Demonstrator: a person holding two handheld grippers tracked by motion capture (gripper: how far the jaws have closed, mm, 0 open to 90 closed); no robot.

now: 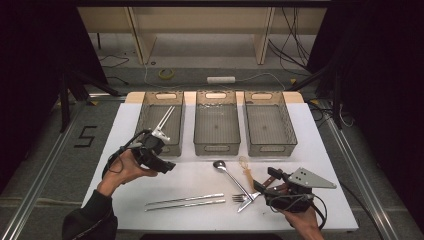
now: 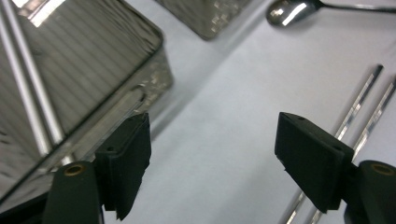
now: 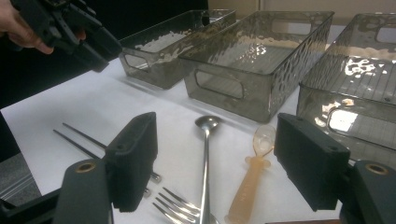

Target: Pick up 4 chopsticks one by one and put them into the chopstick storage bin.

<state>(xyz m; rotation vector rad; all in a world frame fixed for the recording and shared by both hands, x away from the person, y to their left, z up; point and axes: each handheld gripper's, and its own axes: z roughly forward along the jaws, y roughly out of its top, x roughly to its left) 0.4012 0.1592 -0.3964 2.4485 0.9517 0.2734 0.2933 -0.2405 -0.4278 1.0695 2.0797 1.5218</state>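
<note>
Sorting: cutlery goes from the white table top (image 1: 310, 130) into three smoky translucent plastic bins, as I judge it from the layout.
Left bin (image 1: 145, 112): a pair of silver metal chopsticks (image 1: 166, 119) lies in it, leaning against the near wall, so this bin seems reserved for chopsticks.
Left gripper (image 1: 158, 134): hovers at that bin's near edge, jaws spread wide with nothing between the pads, so the pair lies free in the bin.
Second chopstick pair (image 1: 185, 202): lies on the table near the front edge, side by side, likely the left hand's next pickup.
Right gripper (image 1: 260, 189): waits low near the front right, jaws wide and empty, aimed at the cutlery before it.
Long-handled steel spoon (image 3: 206, 154): lies between those open jaws' line of sight, bowl toward the bins.
Steel fork (image 3: 180, 206): touches the spoon's handle end.
Small amber plastic spoon (image 3: 252, 175): just beside the steel spoon.
Middle bin (image 1: 216, 122) and right bin (image 1: 267, 125): hold no cutlery, presumably for spoons and forks.
</note>
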